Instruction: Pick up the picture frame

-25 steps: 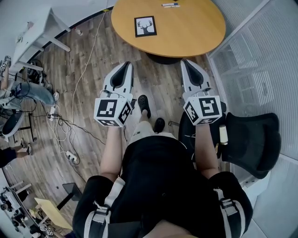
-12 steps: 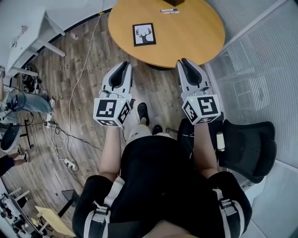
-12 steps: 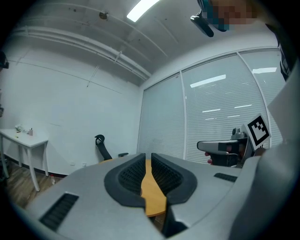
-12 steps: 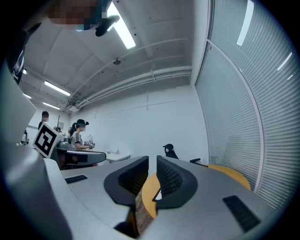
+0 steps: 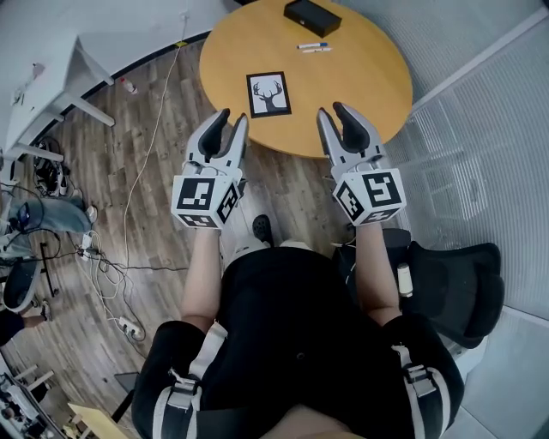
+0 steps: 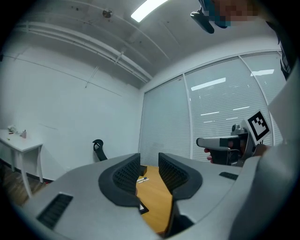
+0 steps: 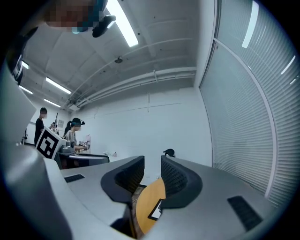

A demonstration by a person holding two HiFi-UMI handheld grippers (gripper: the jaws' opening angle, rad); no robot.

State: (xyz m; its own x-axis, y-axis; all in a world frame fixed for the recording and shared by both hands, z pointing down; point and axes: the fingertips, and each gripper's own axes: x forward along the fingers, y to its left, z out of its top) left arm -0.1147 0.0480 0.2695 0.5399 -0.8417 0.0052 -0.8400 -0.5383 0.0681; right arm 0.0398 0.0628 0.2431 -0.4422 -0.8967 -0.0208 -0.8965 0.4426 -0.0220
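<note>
The picture frame, a black-edged print of a deer head, lies flat on the round wooden tabletop in the upper middle of the head view. The left tool and right tool hover level by the tabletop's near edge, below the frame on either side and clear of it. Both tools' jaws are opening, spread with nothing between them. A black box and pens lie nearer the top of the view.
</note>
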